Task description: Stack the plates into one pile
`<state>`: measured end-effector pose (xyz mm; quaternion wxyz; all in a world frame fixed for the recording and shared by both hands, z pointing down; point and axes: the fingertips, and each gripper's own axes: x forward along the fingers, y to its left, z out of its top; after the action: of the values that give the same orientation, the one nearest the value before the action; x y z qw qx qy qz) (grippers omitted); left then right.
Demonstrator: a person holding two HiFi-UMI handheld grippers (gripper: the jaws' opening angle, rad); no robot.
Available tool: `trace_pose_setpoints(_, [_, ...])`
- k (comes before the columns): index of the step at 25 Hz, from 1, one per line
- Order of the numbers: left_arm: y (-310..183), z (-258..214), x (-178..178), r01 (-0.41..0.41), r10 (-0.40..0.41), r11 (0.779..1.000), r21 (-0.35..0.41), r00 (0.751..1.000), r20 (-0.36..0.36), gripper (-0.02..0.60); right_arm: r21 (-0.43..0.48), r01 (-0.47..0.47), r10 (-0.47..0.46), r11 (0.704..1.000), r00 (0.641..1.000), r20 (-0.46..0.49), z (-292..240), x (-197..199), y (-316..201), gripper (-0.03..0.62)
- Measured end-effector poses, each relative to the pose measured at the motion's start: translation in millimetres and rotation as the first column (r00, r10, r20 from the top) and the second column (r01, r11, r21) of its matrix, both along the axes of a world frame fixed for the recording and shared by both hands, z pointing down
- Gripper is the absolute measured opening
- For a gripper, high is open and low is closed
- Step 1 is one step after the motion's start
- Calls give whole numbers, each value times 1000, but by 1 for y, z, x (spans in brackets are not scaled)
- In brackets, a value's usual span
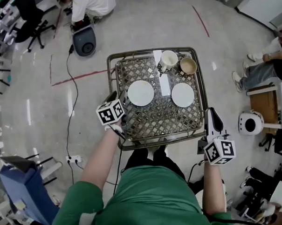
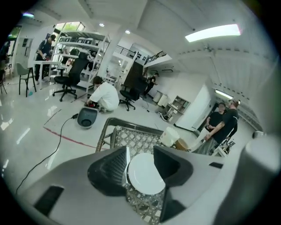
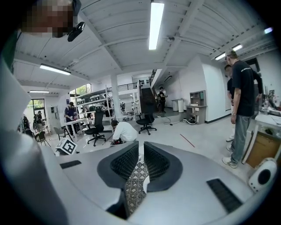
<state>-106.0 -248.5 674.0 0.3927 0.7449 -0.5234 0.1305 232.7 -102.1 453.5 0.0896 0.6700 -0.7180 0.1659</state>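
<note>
Left gripper [image 2: 140, 153] is hovering with its jaws spread wide, gripping nothing, just over the left plate [image 1: 140, 93] on the wire table [image 1: 155, 120]. Right gripper [image 1: 211, 113] is hanging by the table's near right edge, jaws barely parted and empty. The right plate [image 1: 182, 95] is lying apart, unstacked.

Looks like an open-plan lab or workshop hall. Shows a glossy pale floor around the lattice-topped table [image 1: 203, 102], crossed left of it by red tape lines [image 1: 81, 77] and a black cable [image 1: 69, 103] running to a power strip [image 1: 74, 159]. Beyond the table, holds rolling office chairs [image 2: 66, 83], a workbench [image 2: 41, 63], metal shelving racks [image 2: 83, 41] and a staircase [image 3: 147, 94], with a crouching person [image 2: 105, 96] at floor level. Lit by ceiling strip lights [image 3: 155, 24] overhead.
</note>
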Motion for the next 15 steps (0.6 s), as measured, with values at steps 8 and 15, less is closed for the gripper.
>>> trace_pose_setpoints(8, [28,-87,-3,-58,65,980,189,997,-30,195,-64,-75,78,995,996,47,33,28,-11,55])
trace_pose_setpoints(15, [54,-120,-8,-61,77,969,239,995,-60,195,-230,-70,146,971,931,333,124,69,-19,57])
